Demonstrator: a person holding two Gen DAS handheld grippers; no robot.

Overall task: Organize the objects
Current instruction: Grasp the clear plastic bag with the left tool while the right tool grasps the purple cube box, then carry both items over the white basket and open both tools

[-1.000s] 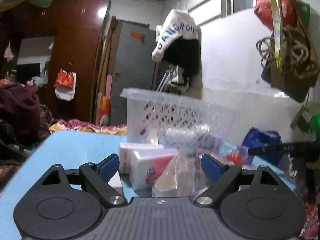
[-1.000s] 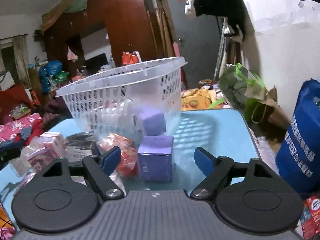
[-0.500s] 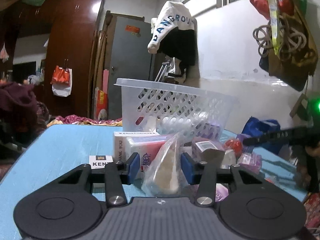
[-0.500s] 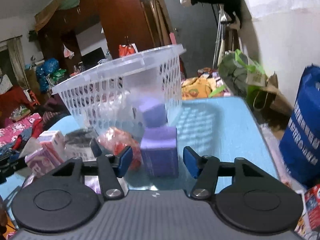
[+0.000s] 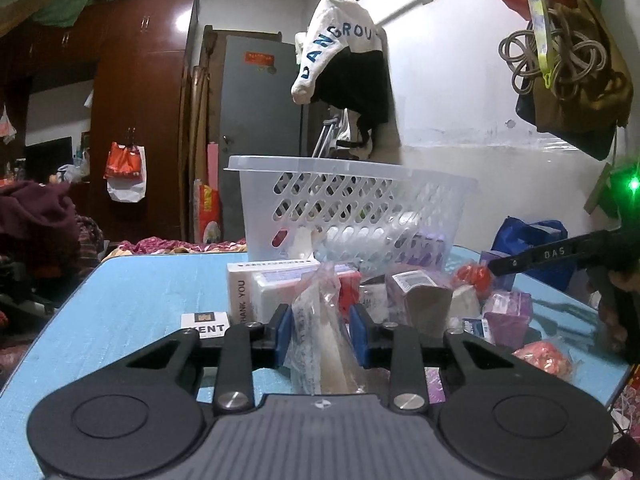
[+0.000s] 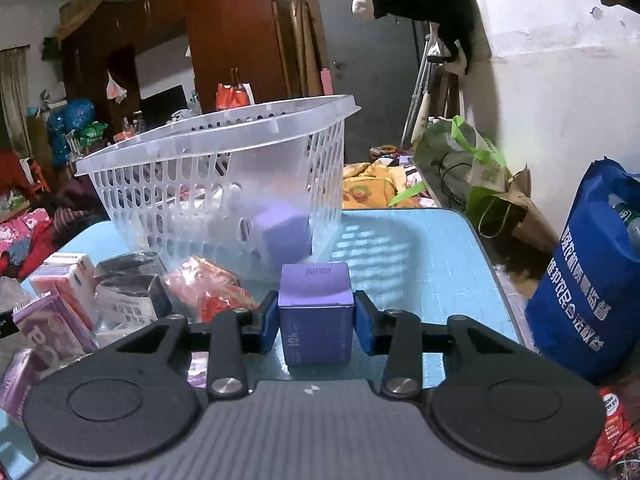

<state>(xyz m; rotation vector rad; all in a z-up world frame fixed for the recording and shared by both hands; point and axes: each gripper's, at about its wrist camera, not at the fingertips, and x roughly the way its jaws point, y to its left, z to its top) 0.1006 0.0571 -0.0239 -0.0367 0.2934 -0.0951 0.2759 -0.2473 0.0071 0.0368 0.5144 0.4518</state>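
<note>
left wrist view: my left gripper (image 5: 321,334) pinches a clear plastic bag (image 5: 320,336) standing on the blue table (image 5: 132,300), long axis upright, crumpled neck up, ready for lifting into the white basket (image 5: 352,204).

right wrist view: my right gripper (image 6: 316,326) is closing on a purple box (image 6: 316,312), pads against its sides, upright just before the basket.

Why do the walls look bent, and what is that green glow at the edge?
Left wrist view: the fisheye lens bows the wardrobe near the frame's edge, and a small green light flares at the right. Right wrist view: the same bending, and light through the basket throws a dotted shadow on the blue table.
</note>
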